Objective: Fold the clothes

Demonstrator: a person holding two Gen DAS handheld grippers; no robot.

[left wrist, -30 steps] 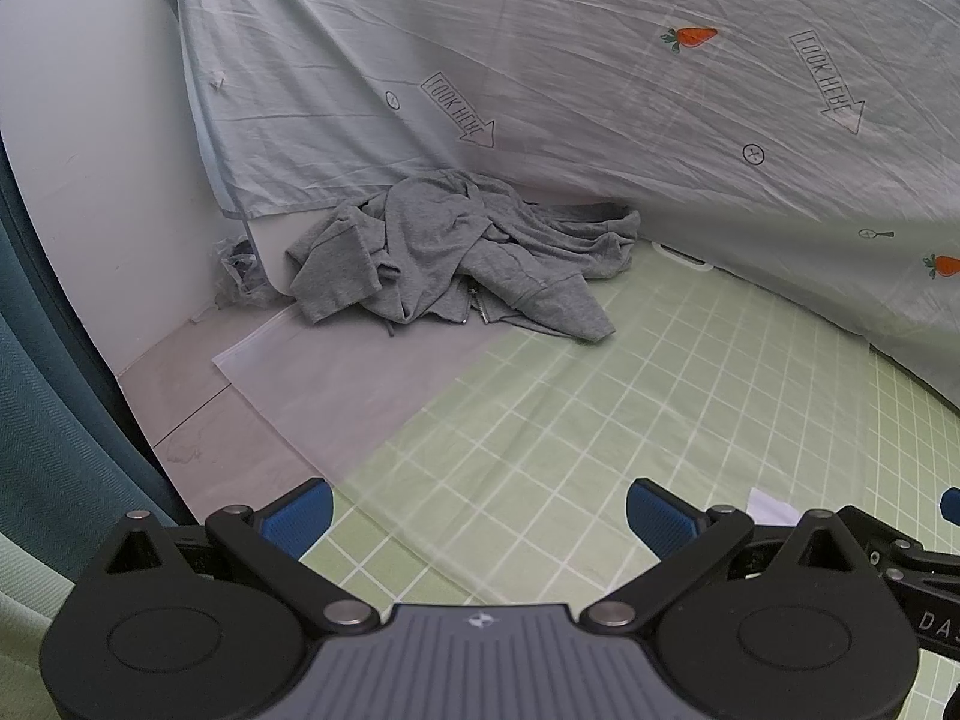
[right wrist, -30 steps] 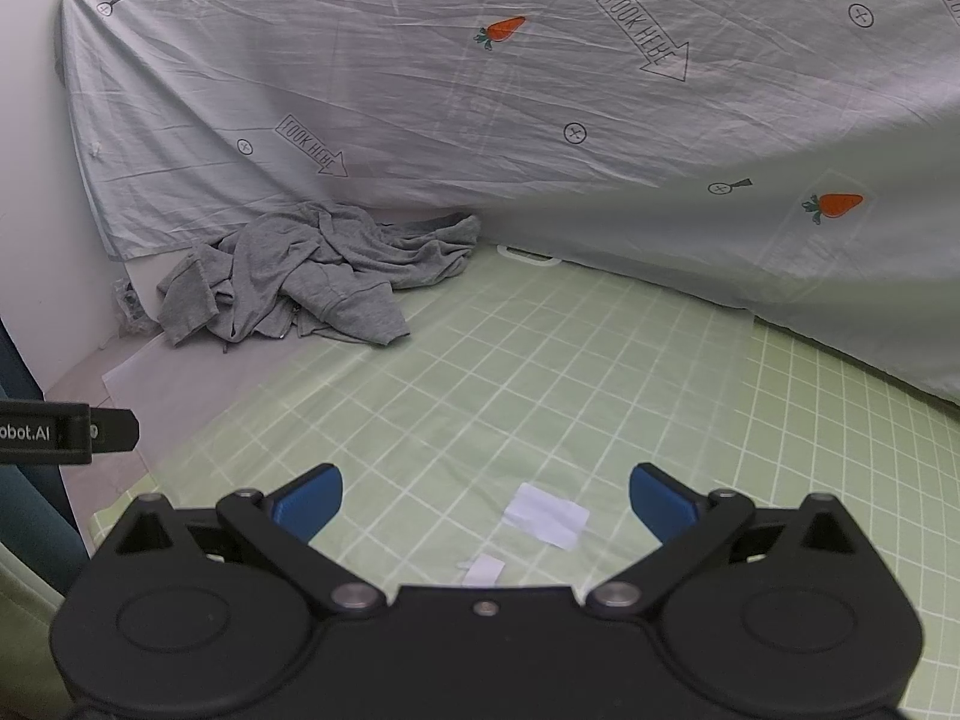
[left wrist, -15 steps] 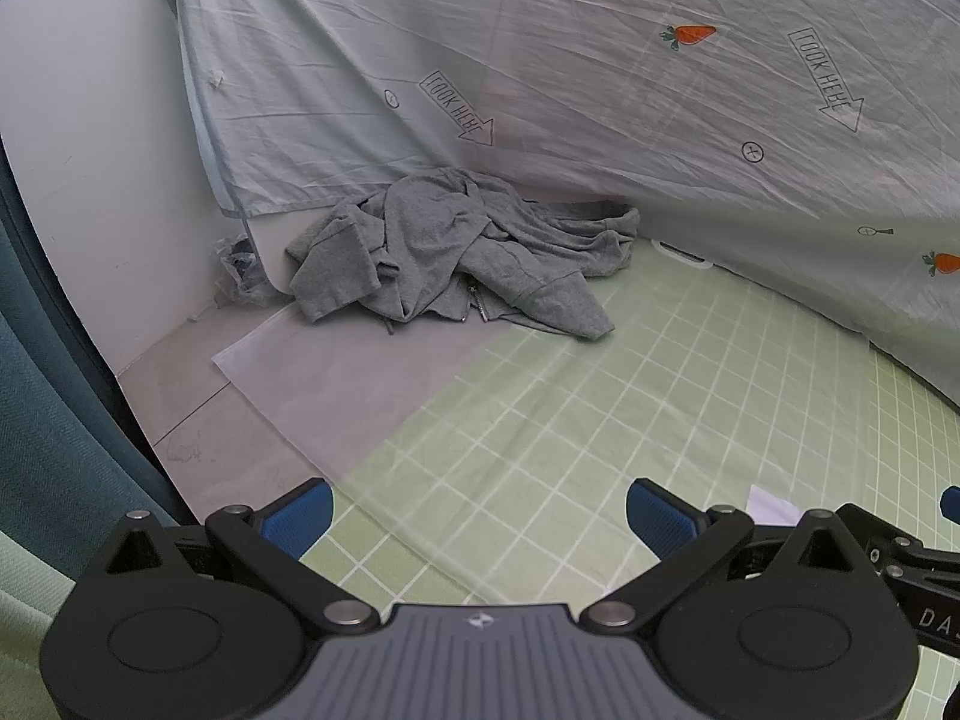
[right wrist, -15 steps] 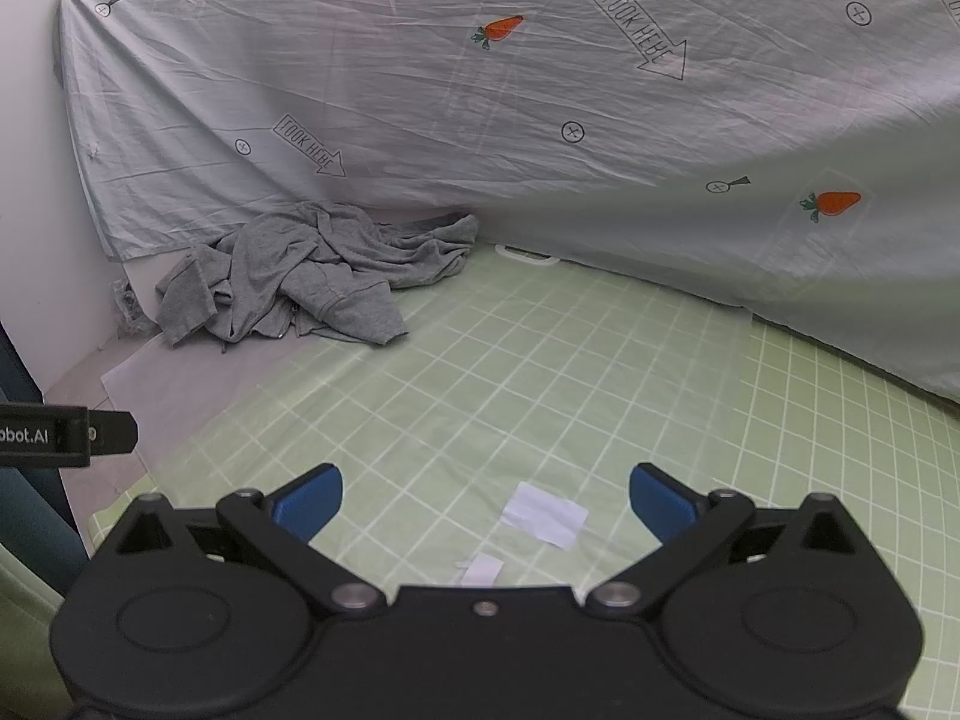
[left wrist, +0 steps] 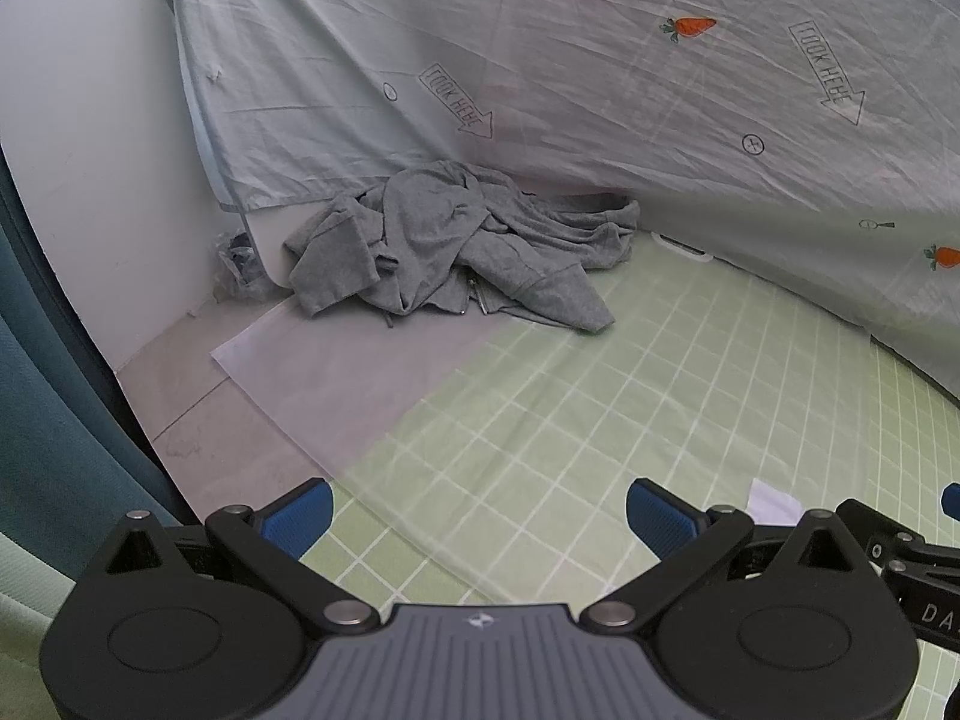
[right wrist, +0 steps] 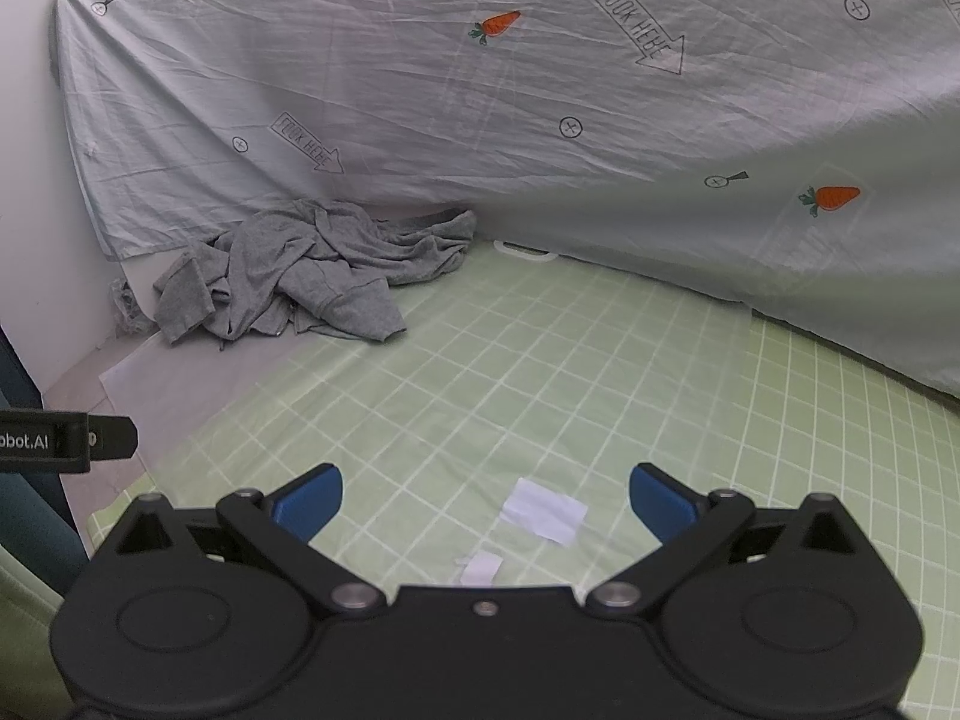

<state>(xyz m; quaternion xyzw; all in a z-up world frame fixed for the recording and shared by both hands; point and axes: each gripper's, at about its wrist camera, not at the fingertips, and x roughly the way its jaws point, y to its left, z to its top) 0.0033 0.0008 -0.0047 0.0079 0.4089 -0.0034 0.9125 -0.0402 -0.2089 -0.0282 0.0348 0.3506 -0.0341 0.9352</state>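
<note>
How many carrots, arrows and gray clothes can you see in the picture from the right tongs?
Carrots: 2
Arrows: 2
Gray clothes: 1 crumpled heap
Total: 5

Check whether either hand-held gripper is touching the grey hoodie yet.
Apart. Both views show the grey hoodie heaped far off, with bare green checked sheet between it and the open fingers.

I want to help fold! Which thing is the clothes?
Look along the pale sheet with carrot prints, down to its left end. There, at the far edge of the green checked mat, lies a crumpled grey zip-up top. It is the only grey heap.
</note>
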